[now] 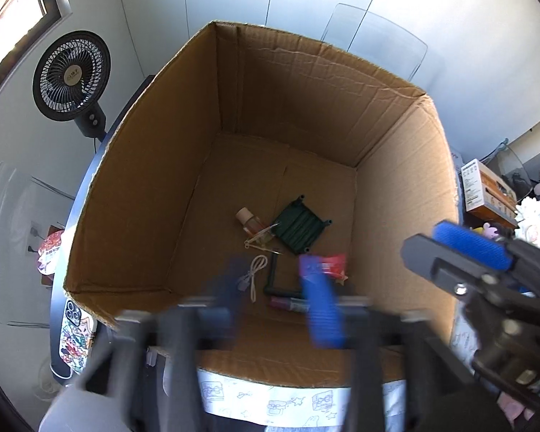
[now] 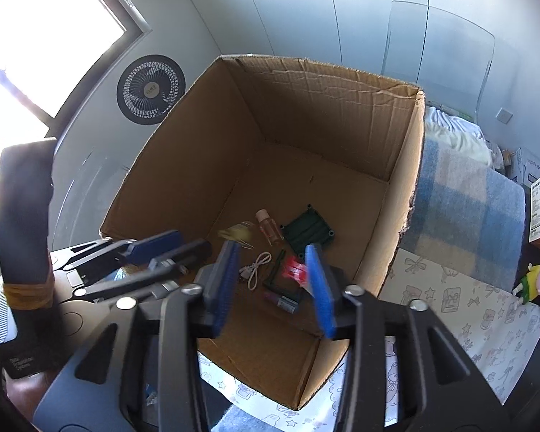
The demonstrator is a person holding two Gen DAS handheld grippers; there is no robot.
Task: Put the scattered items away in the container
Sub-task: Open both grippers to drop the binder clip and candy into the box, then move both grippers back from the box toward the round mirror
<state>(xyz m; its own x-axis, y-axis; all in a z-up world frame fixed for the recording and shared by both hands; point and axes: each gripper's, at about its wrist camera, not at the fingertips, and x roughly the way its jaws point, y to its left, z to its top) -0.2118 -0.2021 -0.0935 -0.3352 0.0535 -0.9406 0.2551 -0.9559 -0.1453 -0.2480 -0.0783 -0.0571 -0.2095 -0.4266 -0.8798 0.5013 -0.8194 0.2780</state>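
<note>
An open cardboard box [image 1: 154,194] [image 2: 183,165] fills both views. On its floor lie a small bottle [image 1: 250,220] [image 2: 269,228], a dark green ribbed piece [image 1: 300,228] [image 2: 307,230], a white cable [image 1: 255,273] [image 2: 255,268], a red packet [image 1: 333,264] [image 2: 294,271], a dark L-shaped tool [image 1: 275,284] and a purple tube [image 1: 288,303] [image 2: 282,300]. A yellowish blur [image 2: 234,233] shows beside thin sticks. My left gripper [image 1: 275,295] [image 2: 169,248] hangs open over the box's near edge, blurred and holding nothing. Beside it, my right gripper [image 2: 273,284] [image 1: 450,252] is open and holds nothing.
A black fan [image 1: 71,75] [image 2: 151,89] stands behind the box. A phone in a sticker case [image 1: 73,334] lies at the box's left. A blue plaid blanket [image 2: 464,198], printed boxes [image 1: 486,190], a toy figure [image 2: 536,282] and a clear chair back [image 2: 439,57] are to the right. A black sleeve [image 2: 25,216] is at the left.
</note>
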